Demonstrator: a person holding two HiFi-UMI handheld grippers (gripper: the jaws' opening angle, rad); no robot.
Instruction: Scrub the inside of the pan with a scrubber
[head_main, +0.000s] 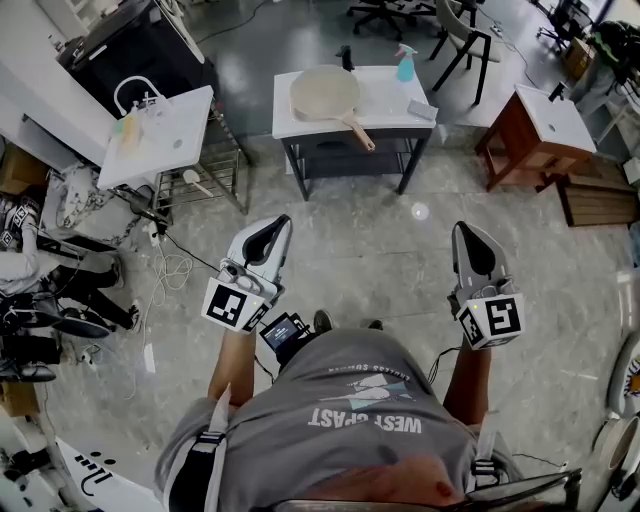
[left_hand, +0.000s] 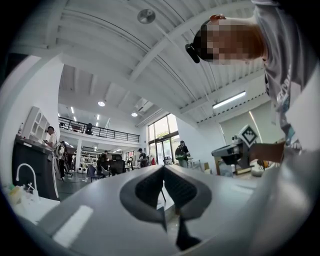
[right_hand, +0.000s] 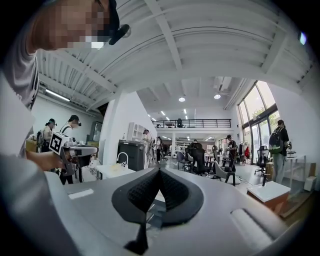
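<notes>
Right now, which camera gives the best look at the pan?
The head view: the pan lies in full sight on the white table, its handle pointing down and right in the picture. In neither gripper view can I make it out.

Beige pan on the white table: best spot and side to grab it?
Take the wooden handle of the round beige pan. It lies flat, pointing from the rim toward the near right of the white table, so come from the near side; the right gripper, shut and empty, looks better placed.
</notes>
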